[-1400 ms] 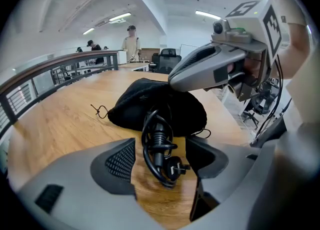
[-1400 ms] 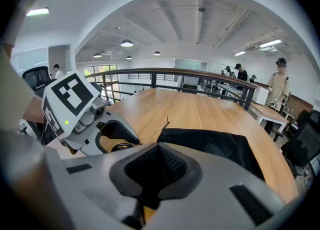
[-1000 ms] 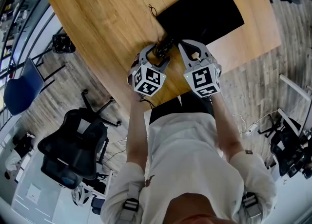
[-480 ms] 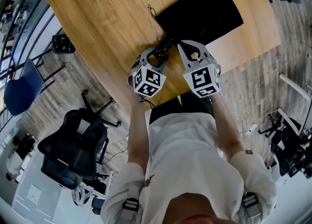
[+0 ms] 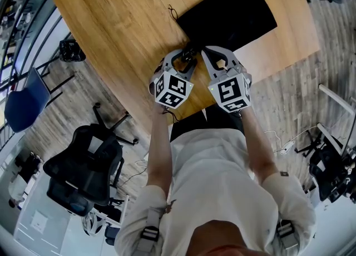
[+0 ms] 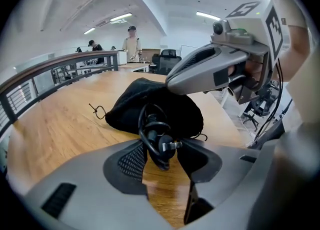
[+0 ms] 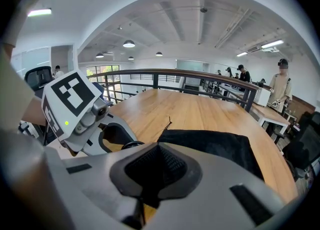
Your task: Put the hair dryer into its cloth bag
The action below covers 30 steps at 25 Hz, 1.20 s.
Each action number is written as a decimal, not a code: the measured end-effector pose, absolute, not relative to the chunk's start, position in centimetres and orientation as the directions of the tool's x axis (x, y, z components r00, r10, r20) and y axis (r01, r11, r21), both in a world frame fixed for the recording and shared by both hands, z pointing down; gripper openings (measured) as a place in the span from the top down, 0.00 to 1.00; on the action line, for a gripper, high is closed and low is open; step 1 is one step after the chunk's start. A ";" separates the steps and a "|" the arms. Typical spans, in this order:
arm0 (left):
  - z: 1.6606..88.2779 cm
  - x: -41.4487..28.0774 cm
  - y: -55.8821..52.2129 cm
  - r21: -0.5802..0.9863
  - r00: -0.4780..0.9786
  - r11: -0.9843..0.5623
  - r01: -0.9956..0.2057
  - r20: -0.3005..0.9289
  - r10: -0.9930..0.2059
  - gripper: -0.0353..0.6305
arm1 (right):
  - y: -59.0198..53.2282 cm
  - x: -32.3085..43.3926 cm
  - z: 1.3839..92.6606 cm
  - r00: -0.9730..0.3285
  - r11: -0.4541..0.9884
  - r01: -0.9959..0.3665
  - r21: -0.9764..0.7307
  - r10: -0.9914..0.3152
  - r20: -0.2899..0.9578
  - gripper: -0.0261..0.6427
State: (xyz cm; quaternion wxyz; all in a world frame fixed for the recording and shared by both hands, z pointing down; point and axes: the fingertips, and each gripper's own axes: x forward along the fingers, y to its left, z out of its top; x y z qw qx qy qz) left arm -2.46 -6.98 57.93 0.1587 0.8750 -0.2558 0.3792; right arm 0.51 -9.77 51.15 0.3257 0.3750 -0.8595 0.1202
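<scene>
A wooden table [image 5: 122, 21] fills the top of the head view, above a plank floor with a black office chair [image 5: 83, 166] at lower left. A flat black bag [image 5: 231, 10] lies at upper centre-right on the table. Both grippers point at its near edge in mid-frame, the left gripper [image 5: 183, 59] just left of the right gripper [image 5: 207, 52]. In the left gripper view the bag is a matte black mound in mid-frame. Its thin drawstring [image 6: 97, 110] trails left over the wood. Of the hair dryer only a looped black cord [image 6: 150, 124] and plug [image 6: 172, 145] show, hanging out of the bag's front. The left gripper's jaws have just been closing and now clamp that cord. The right gripper comes in from the upper right, its tip at the mound's top. People stand in the far background. The right gripper view shows a railing [image 7: 200, 76] beyond the table. This gripper's jaws are pressed together on the bag's near edge at lower centre, and the cloth stretches away to the right.
</scene>
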 end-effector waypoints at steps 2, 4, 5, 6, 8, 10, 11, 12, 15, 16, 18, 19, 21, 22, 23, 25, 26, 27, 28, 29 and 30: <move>57.8 -2.2 -7.3 0.083 0.586 -0.821 -0.565 0.740 -0.329 0.65 | -9.8 0.5 51.0 -0.508 0.690 -0.723 0.038 -0.568 0.647 0.93; 57.7 -1.9 -7.5 0.082 0.591 -0.823 -0.562 0.736 -0.330 0.65 | -9.7 0.5 51.0 -0.511 0.690 -0.723 0.037 -0.569 0.644 0.93; 57.6 -1.8 -7.7 0.083 0.594 -0.824 -0.560 0.734 -0.330 0.65 | -9.7 0.4 50.9 -0.513 0.690 -0.723 0.035 -0.570 0.643 0.93; 57.6 -1.6 -7.8 0.084 0.596 -0.825 -0.558 0.732 -0.329 0.65 | -9.7 0.5 50.9 -0.514 0.690 -0.723 0.034 -0.569 0.642 0.93; 57.6 -1.0 -8.0 0.087 0.602 -0.828 -0.554 0.728 -0.327 0.65 | -9.7 0.5 50.8 -0.518 0.692 -0.721 0.030 -0.568 0.640 0.93; 57.6 -0.5 -8.3 0.087 0.607 -0.830 -0.550 0.724 -0.327 0.65 | -9.7 0.5 50.7 -0.526 0.695 -0.719 0.026 -0.567 0.634 0.93; 57.6 -0.3 -8.4 0.087 0.609 -0.832 -0.548 0.723 -0.326 0.65 | -9.7 0.5 50.7 -0.528 0.696 -0.718 0.025 -0.567 0.632 0.93; 57.6 -0.1 -8.6 0.086 0.611 -0.833 -0.546 0.721 -0.326 0.65 | -9.6 0.5 50.7 -0.530 0.696 -0.717 0.024 -0.567 0.631 0.93; 57.6 0.4 -8.9 0.084 0.617 -0.838 -0.539 0.717 -0.325 0.65 | -9.6 0.5 50.5 -0.532 0.697 -0.716 0.022 -0.567 0.629 0.93; 57.6 0.5 -9.0 0.084 0.618 -0.840 -0.537 0.716 -0.324 0.65 | -9.6 0.5 50.4 -0.533 0.698 -0.716 0.022 -0.566 0.628 0.93; 57.7 0.8 -9.2 0.084 0.621 -0.841 -0.534 0.715 -0.322 0.65 | -9.6 0.5 50.4 -0.535 0.699 -0.715 0.021 -0.565 0.628 0.93; 57.8 0.9 -9.2 0.085 0.621 -0.842 -0.533 0.714 -0.322 0.65 | -9.6 0.6 50.4 -0.535 0.700 -0.714 0.020 -0.565 0.628 0.93; 57.9 1.1 -9.4 0.086 0.624 -0.843 -0.532 0.713 -0.321 0.65 | -9.5 0.6 50.3 -0.538 0.701 -0.713 0.017 -0.563 0.627 0.93; 57.9 1.3 -9.4 0.087 0.626 -0.843 -0.530 0.711 -0.321 0.65 | -9.5 0.6 50.3 -0.540 0.702 -0.712 0.016 -0.563 0.626 0.93; 57.9 1.4 -9.5 0.086 0.628 -0.845 -0.528 0.709 -0.321 0.65 | -9.4 0.7 50.3 -0.542 0.703 -0.711 0.014 -0.562 0.625 0.93; 58.0 1.7 -9.7 0.084 0.631 -0.848 -0.524 0.707 -0.320 0.65 | -9.4 0.7 50.4 -0.545 0.706 -0.709 0.013 -0.559 0.625 0.93; 58.1 1.8 -9.8 0.083 0.632 -0.849 -0.522 0.706 -0.319 0.65 | -9.3 0.7 50.4 -0.546 0.707 -0.707 0.013 -0.558 0.625 0.93; 58.1 1.9 -9.9 0.083 0.634 -0.850 -0.520 0.705 -0.318 0.65 | -9.3 0.7 50.4 -0.547 0.708 -0.707 0.013 -0.557 0.625 0.93; 58.2 2.1 -10.0 0.083 0.635 -0.852 -0.517 0.704 -0.317 0.65 | -9.3 0.7 50.4 -0.548 0.708 -0.706 0.012 -0.557 0.625 0.93; 58.2 2.2 -10.1 0.083 0.637 -0.853 -0.515 0.703 -0.316 0.65 | -9.3 0.7 50.4 -0.550 0.709 -0.705 0.010 -0.556 0.624 0.93; 58.3 2.4 -10.2 0.084 0.639 -0.854 -0.513 0.702 -0.315 0.65 | -9.3 0.7 50.4 -0.552 0.709 -0.705 0.008 -0.555 0.622 0.93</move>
